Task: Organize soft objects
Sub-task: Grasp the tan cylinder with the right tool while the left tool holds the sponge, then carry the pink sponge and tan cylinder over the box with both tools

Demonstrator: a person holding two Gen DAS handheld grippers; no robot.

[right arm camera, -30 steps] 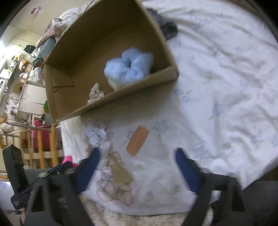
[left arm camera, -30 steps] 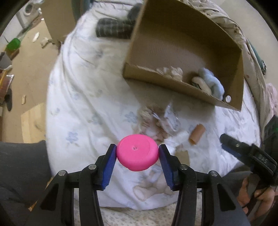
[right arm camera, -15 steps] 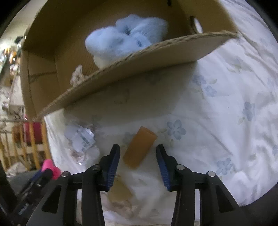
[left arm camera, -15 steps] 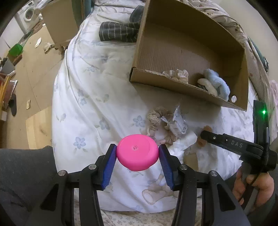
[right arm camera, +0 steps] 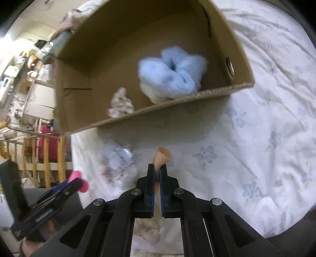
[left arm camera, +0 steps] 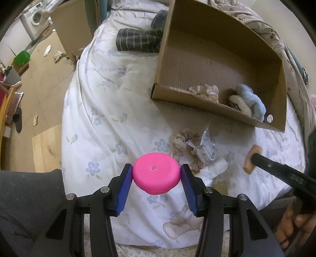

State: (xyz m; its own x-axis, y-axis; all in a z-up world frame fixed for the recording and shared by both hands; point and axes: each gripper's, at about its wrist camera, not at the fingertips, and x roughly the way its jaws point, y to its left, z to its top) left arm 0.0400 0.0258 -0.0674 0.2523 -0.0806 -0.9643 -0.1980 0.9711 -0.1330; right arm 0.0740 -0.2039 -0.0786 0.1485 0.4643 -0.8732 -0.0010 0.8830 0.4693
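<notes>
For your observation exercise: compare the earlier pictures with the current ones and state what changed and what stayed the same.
The right gripper moved down over the tan sponge and shut on it, squashing it. The left gripper stayed put, holding the pink disc. The box and its contents lie unchanged.

A bed [left arm camera: 110,110] with white floral bedding fills the scene. Left lies tan floor [left arm camera: 39,83]; a washing machine [left arm camera: 36,16] stands far left.

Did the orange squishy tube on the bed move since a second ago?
Yes. The soft orange tube lay flat on the flowered white bedsheet, short of the cardboard box. The right gripper now pinches it, one end raised.
</notes>
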